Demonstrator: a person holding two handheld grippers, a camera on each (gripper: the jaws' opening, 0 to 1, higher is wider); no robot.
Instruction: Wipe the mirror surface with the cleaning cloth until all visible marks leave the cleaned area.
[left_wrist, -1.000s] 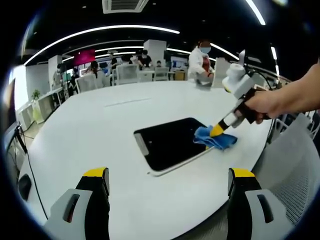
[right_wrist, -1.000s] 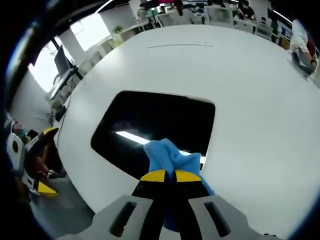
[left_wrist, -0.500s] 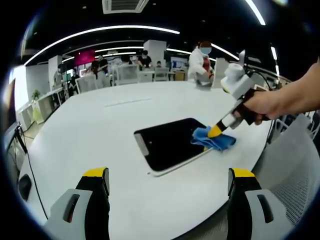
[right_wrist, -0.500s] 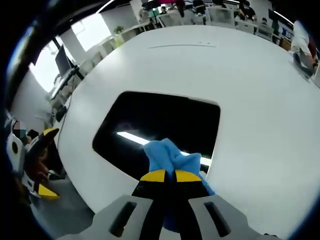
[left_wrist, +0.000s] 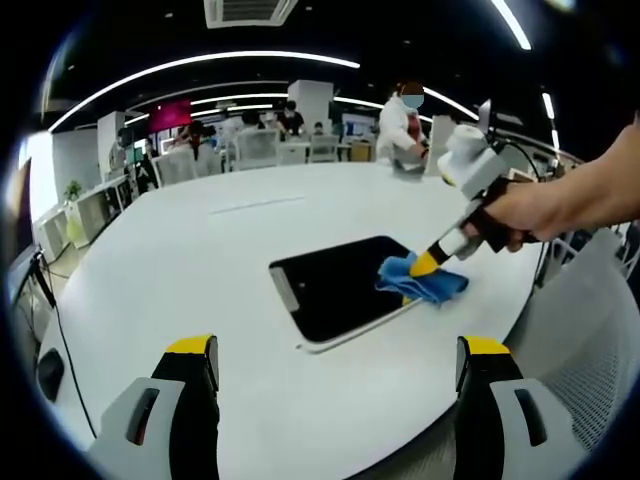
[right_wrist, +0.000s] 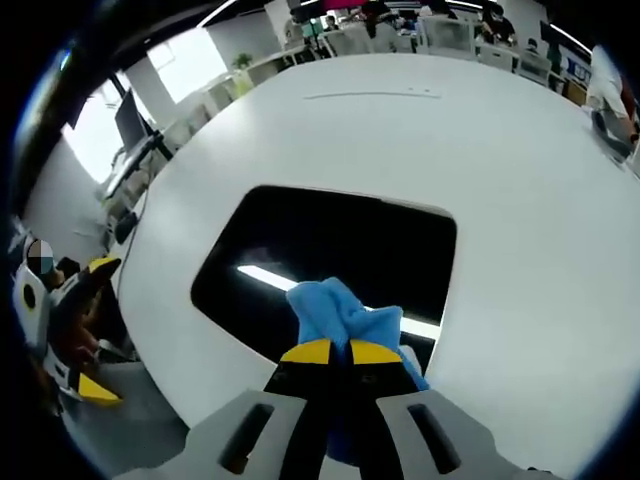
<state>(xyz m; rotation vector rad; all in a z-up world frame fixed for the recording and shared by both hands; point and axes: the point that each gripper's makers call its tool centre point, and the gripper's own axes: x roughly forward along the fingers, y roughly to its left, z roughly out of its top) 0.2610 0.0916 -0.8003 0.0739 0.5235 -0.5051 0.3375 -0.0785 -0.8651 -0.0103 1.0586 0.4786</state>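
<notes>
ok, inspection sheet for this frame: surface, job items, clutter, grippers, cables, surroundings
Surface: white round table, bare apart from the job's things.
Job's things: dark mirror lying flat on the table; blue cleaning cloth resting on the mirror's edge nearest the right gripper.
Clutter: nothing seen on the table.
Grippers: right gripper shut on the cleaning cloth, held by a person's hand; left gripper open, holding nothing, hovering short of the mirror.
Cables: dark cable off the table edge.
Surroundings: open office with desks, chairs and several people in the background.
</notes>
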